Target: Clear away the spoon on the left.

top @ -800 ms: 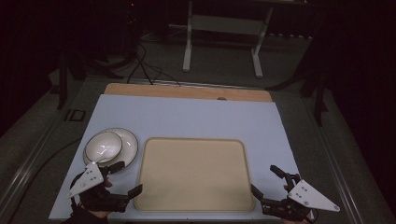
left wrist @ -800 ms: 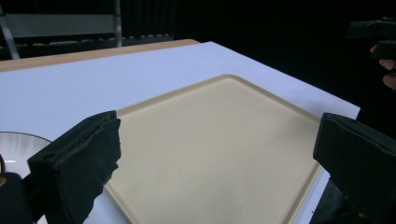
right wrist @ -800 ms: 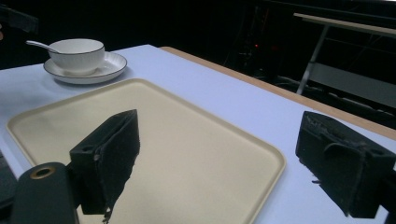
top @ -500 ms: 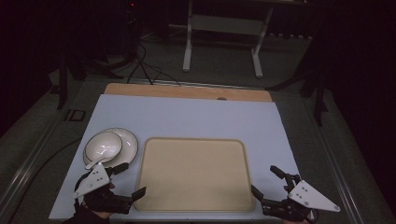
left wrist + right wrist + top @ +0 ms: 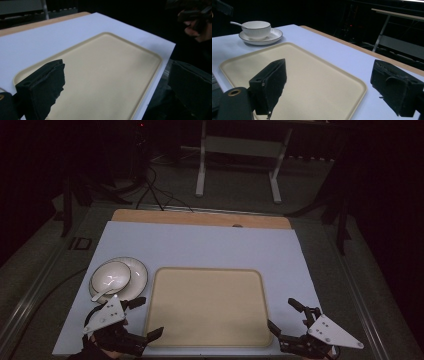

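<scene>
A beige tray (image 5: pixel 207 307) lies empty on the pale board (image 5: pixel 200 245), near its front edge. My left gripper (image 5: pixel 147 317) stands open at the tray's near left corner, one jaw over the tray's front rim. In the left gripper view the tray (image 5: pixel 105 65) spreads between the wide jaws of the left gripper (image 5: pixel 117 82). My right gripper (image 5: pixel 284 316) is open at the tray's near right corner. The right gripper view has the tray (image 5: pixel 312 72) between that gripper's (image 5: pixel 332 85) empty jaws.
A white bowl (image 5: pixel 110 276) with a spoon (image 5: pixel 100 295) sits on a white plate (image 5: pixel 137 270) left of the tray; the bowl (image 5: pixel 257 29) stands far left in the right gripper view. A wooden strip (image 5: pixel 200 217) edges the far side. A metal stand (image 5: pixel 235 145) rises beyond.
My left gripper has slid slightly toward the table's front edge and to the right, still open. The right gripper, tray and bowl have stayed put.
</scene>
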A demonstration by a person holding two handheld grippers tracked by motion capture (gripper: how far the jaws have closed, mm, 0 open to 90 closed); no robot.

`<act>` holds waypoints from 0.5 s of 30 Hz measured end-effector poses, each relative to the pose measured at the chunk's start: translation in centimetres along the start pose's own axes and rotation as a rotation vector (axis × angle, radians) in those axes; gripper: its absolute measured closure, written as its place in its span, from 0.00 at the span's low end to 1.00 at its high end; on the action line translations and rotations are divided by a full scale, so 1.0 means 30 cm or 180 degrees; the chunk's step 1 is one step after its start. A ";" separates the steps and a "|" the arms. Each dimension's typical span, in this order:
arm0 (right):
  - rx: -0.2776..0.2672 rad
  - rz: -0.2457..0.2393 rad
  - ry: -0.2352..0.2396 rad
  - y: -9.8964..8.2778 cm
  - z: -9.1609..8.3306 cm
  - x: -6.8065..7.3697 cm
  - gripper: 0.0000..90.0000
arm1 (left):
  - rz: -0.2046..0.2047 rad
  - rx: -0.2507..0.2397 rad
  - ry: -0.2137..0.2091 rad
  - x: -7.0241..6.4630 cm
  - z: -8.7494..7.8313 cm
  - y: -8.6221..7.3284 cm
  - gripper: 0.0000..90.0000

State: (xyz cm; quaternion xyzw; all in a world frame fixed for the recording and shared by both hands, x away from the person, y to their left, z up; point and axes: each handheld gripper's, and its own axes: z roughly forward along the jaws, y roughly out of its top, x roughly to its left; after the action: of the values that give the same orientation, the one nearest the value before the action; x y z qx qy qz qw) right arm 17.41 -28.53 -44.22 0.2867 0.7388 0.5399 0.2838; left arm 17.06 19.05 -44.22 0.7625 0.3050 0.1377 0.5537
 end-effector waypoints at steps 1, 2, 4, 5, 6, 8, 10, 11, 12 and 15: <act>-0.0005 0.0004 0.0006 0.000 0.001 0.001 0.14 | 0.0014 -0.0003 0.0022 -0.002 -0.004 0.009 0.02; -0.0010 -0.0001 0.0004 0.000 0.002 0.002 0.14 | 0.0022 -0.0010 0.0058 -0.004 -0.008 0.018 0.02; -0.0023 -0.0008 0.0004 0.000 0.001 0.003 0.13 | 0.0034 -0.0013 0.0095 -0.004 -0.014 0.031 0.02; -0.0045 -0.0010 -0.0008 0.002 0.001 0.006 0.13 | 0.0031 -0.0006 0.0103 -0.003 -0.016 0.036 0.02; -0.0045 -0.0010 -0.0008 0.002 0.001 0.006 0.13 | 0.0025 -0.0002 0.0093 -0.001 -0.018 0.040 0.02; 0.0002 -0.0023 0.0011 0.001 0.005 0.008 0.13 | 0.0026 0.0020 0.0117 0.002 -0.019 0.049 0.02; 0.0002 -0.0023 0.0011 0.001 0.005 0.008 0.13 | 0.0029 0.0029 0.0112 0.004 -0.021 0.054 0.02; -0.0020 -0.0052 0.0035 0.001 0.007 0.009 0.13 | 0.0054 0.0080 0.0145 0.008 -0.028 0.077 0.02; -0.0020 -0.0052 0.0035 0.001 0.007 0.009 0.13 | 0.0054 0.0080 0.0145 0.008 -0.028 0.077 0.02; -0.0032 -0.0056 0.0021 0.002 0.004 0.009 0.13 | 0.0065 0.0149 0.0315 0.016 -0.037 0.113 0.02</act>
State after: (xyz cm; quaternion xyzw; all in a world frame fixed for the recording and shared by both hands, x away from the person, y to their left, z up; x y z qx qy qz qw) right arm 17.30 -28.24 -44.22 0.2770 0.7394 0.5421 0.2876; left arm 17.87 19.51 -40.75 0.7706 0.3273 0.1737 0.5185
